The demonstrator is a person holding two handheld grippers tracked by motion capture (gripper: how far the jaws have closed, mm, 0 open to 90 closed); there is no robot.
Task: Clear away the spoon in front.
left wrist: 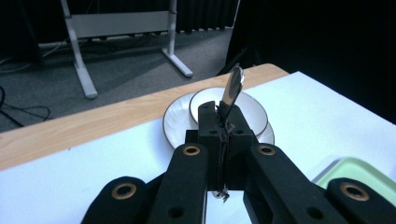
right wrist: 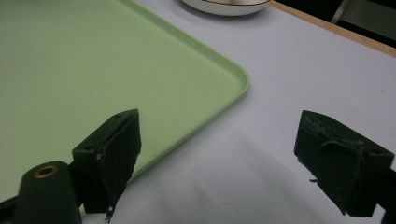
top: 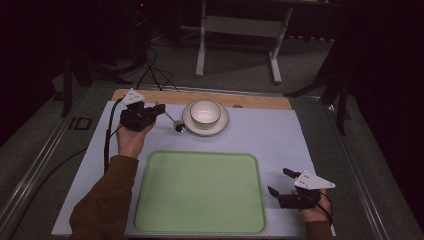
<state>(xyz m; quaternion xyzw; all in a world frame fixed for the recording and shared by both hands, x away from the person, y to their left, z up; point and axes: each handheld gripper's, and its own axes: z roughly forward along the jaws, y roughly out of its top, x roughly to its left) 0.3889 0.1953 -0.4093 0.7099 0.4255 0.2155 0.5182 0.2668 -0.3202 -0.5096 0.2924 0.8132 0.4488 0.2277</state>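
The left gripper is clamped on a shiny metal spoon, the pale green plastic tray lies bare, and the right gripper waits, jaws apart.

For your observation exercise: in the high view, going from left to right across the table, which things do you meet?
Left tool shut on the spoon → bowl on its plate → right tool, open. The green tray spans the middle, so it is left out of the order.

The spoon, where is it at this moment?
The spoon is clamped in the left gripper, at the far left of the table in the high view, its bowl end just left of the plate.
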